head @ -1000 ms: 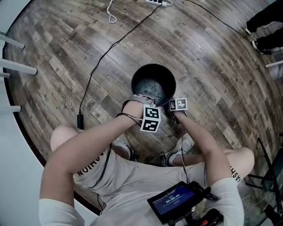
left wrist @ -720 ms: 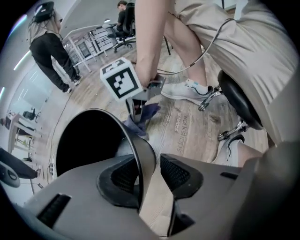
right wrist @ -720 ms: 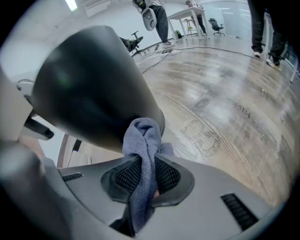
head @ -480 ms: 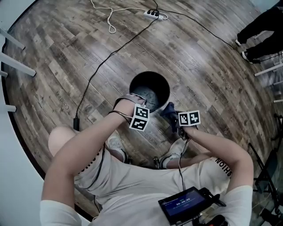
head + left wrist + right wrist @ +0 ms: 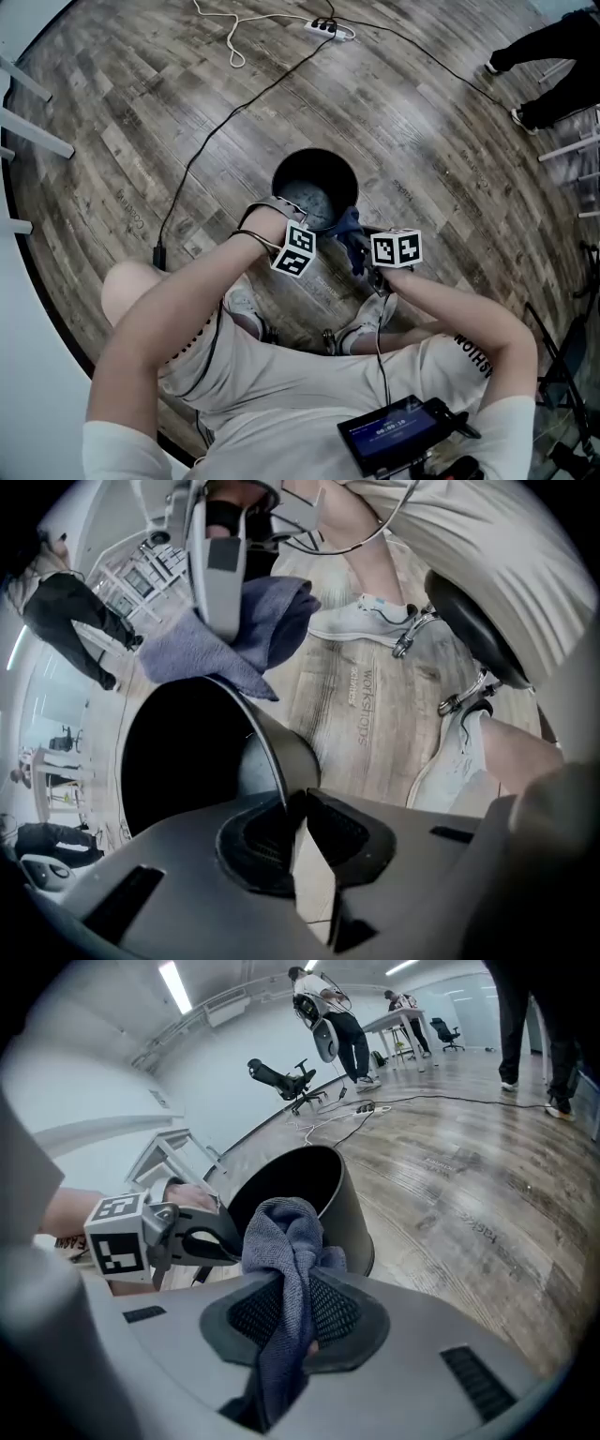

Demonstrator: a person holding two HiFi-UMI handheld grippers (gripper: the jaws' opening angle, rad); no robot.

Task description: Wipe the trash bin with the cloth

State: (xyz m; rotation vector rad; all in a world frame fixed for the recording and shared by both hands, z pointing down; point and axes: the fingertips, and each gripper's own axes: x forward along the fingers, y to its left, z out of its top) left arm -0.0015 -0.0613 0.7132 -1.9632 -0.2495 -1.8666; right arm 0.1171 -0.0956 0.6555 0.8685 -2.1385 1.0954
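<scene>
Grey wood-plank floor below, left gripper pointing down, jaws just closed onto the rim of a round black trash bin, right gripper pinching a crumpled blue-grey cloth just beside that rim, black cable beyond.

- The floor under me is made of grey-brown wood boards.
- The trash bin stands on the boards right in front of my feet, with its open mouth up.
- My two shoes rest on the floor just behind the bin.
- A long black cable lies across the boards, from a white power strip far off to a small black block near my left knee.
- A white cord lies in loops beside the power strip.
- Somebody else's shoes stand well away – at the right edge.
</scene>
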